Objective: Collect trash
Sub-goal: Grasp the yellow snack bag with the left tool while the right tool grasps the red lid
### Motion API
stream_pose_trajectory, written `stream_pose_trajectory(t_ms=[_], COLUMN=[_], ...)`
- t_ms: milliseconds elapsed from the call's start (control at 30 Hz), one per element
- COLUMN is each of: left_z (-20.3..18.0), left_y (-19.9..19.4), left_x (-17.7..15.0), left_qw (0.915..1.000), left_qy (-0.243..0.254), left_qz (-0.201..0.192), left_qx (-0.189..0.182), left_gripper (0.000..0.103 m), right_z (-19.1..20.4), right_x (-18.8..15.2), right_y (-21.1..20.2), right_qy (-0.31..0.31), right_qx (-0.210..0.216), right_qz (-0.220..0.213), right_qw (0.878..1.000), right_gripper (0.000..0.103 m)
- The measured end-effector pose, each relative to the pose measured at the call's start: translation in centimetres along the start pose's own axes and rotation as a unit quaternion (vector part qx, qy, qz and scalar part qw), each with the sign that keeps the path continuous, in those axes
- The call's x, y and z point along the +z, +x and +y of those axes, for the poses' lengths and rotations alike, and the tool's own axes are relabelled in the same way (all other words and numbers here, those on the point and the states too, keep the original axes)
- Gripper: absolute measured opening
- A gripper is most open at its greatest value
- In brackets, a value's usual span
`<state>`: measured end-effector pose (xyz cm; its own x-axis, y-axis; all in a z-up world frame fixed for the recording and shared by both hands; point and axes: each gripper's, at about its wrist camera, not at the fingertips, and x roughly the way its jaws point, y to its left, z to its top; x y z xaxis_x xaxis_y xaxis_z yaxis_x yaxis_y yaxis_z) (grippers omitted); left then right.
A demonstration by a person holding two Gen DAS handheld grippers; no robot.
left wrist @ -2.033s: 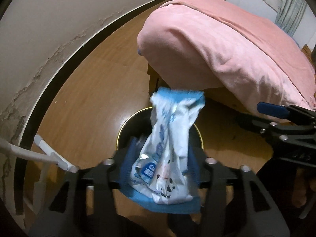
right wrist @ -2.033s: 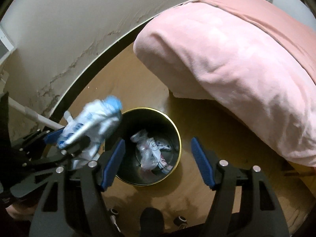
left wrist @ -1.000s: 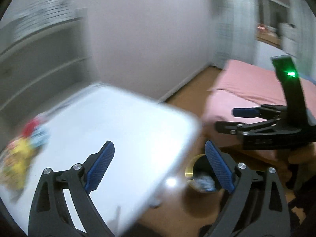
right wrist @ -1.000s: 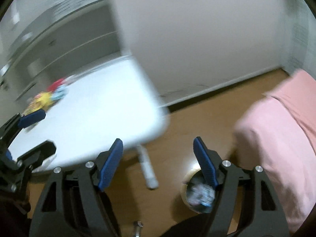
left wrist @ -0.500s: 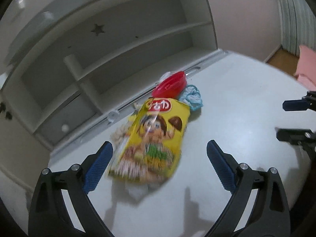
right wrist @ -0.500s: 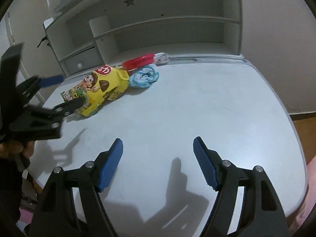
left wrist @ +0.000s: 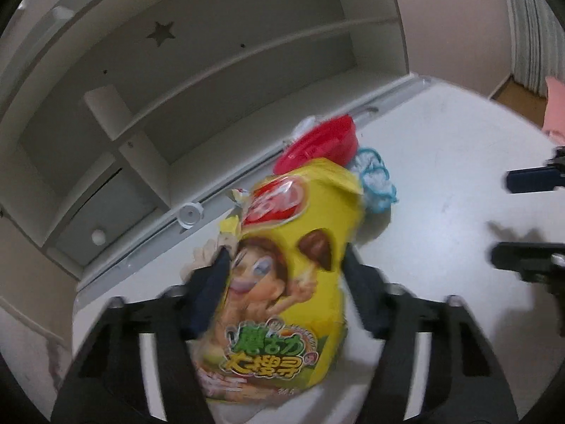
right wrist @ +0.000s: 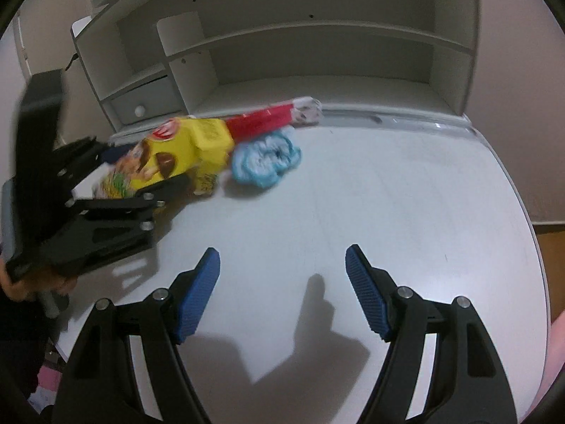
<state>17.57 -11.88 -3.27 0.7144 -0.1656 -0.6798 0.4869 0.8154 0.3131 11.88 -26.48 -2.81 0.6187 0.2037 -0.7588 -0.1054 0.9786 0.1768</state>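
A yellow snack bag (left wrist: 289,282) with a cartoon face lies on the white desk (left wrist: 441,148). My left gripper (left wrist: 286,265) straddles the bag's middle, its jaws closing, and both pads touch the bag's sides. The right wrist view shows that bag (right wrist: 169,155) at the left, between the fingers of the left gripper (right wrist: 144,166). Behind the bag lie a red wrapper (left wrist: 317,141) and a pale blue crocheted piece (left wrist: 378,180). My right gripper (right wrist: 282,252) hovers open over bare desk (right wrist: 388,194), holding nothing. It also shows at the right edge of the left wrist view (left wrist: 505,217).
A white shelf unit (right wrist: 317,53) with a small drawer (right wrist: 141,106) stands along the desk's back. A white cap (left wrist: 189,213) lies by its base. The wooden floor (right wrist: 551,240) and a pink bed corner (left wrist: 554,106) lie past the desk's right edge.
Both grippers swung from the bin on the floor to the desk. The left gripper moved forward over the yellow bag and its jaws narrowed onto it. The right gripper stayed open.
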Motion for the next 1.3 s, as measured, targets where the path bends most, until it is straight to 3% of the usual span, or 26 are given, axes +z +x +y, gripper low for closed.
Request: stream_pose_trajectory(t_ms=[133, 400, 600, 633, 700, 733, 867, 1067, 1200, 1300], left_z=[2.5, 6.7, 7.7, 7.8, 7.9, 8.0, 7.4, 6.3, 3.8, 0.5], left_y=[-3.0, -9.1, -9.5, -9.3, -8.6, -8.4, -8.0, -8.4, -9.4, -10.1], left_x=[-0.1, -2.4, -4.7, -5.0, -5.5, -5.8, -5.9, -5.4, -4.4, -2.9], left_qw=[0.9981, 0.9920, 0.9895, 0.9891, 0.9878, 0.9874, 0.9865, 0.9855, 0.9862, 0.9867], left_qy=[-0.049, -0.117, -0.140, -0.143, -0.153, -0.156, -0.160, -0.165, -0.153, -0.132], left_qz=[-0.013, -0.042, -0.030, -0.025, -0.015, -0.013, -0.011, -0.018, -0.030, -0.041], left_qx=[-0.034, -0.024, -0.022, -0.021, -0.025, -0.026, -0.030, -0.035, -0.056, -0.086], left_gripper=[0.056, 0.056, 0.056, 0.056, 0.056, 0.056, 0.056, 0.056, 0.056, 0.056], right_z=[0.4, -1.0, -3.3, -3.3, -3.2, -3.0, -2.5, -2.4, -4.2, -6.5], right_x=[3.6, 11.7, 13.3, 13.3, 12.9, 12.8, 13.0, 12.5, 9.4, 5.5], right_y=[1.0, 7.4, 11.9, 12.2, 12.4, 12.3, 10.4, 4.7, -1.1, -5.7], right_qy=[-0.008, 0.076, 0.154, 0.160, 0.168, 0.170, 0.172, 0.161, 0.156, 0.164], right_qx=[0.011, 0.063, 0.075, 0.078, 0.081, 0.083, 0.094, 0.089, 0.076, 0.040], right_qz=[0.000, 0.053, 0.103, 0.107, 0.112, 0.112, 0.081, 0.033, 0.001, -0.021], right_qw=[1.000, 0.994, 0.980, 0.978, 0.976, 0.976, 0.977, 0.982, 0.985, 0.985], right_gripper=[0.072, 0.073, 0.072, 0.067, 0.049, 0.033, 0.017, 0.016, 0.016, 0.016])
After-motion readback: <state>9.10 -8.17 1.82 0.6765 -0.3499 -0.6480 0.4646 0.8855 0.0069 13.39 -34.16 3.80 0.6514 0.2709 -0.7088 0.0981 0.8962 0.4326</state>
